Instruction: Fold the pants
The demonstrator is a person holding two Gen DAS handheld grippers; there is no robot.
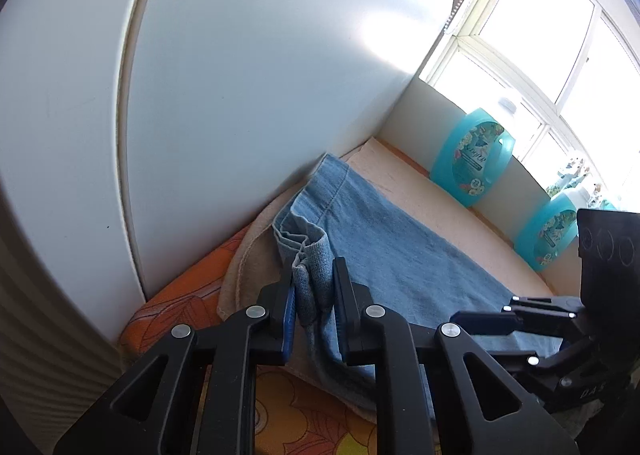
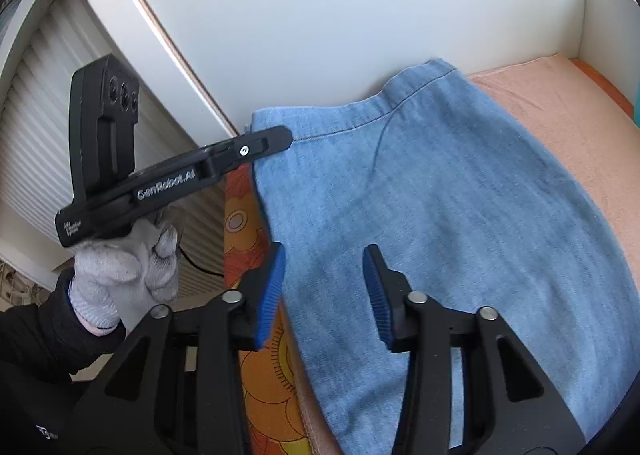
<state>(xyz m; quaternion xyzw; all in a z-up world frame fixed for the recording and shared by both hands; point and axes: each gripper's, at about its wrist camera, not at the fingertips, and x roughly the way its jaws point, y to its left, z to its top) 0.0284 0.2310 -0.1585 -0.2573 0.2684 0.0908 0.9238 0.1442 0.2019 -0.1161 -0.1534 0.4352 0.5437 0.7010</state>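
Light-blue denim pants (image 2: 440,195) lie flat on a peach blanket (image 2: 560,103), with the hem end against a white panel. In the left wrist view a bunched fold of the pants (image 1: 400,247) at their near edge sits pinched between the blue pads of my left gripper (image 1: 314,295), which is shut on it. The right wrist view shows that left gripper (image 2: 286,137) from the side, its tip at the pants' far left corner, held by a gloved hand (image 2: 120,271). My right gripper (image 2: 324,291) hovers open above the denim with nothing between its pads; it also shows in the left wrist view as the right gripper (image 1: 488,319).
A white panel (image 1: 240,95) rises right behind the pants. Two teal detergent bottles (image 1: 472,159) stand by a bright window at the blanket's far end. An orange floral cloth (image 2: 260,375) lies under the blanket's left edge. A ribbed white surface (image 2: 40,115) is at the left.
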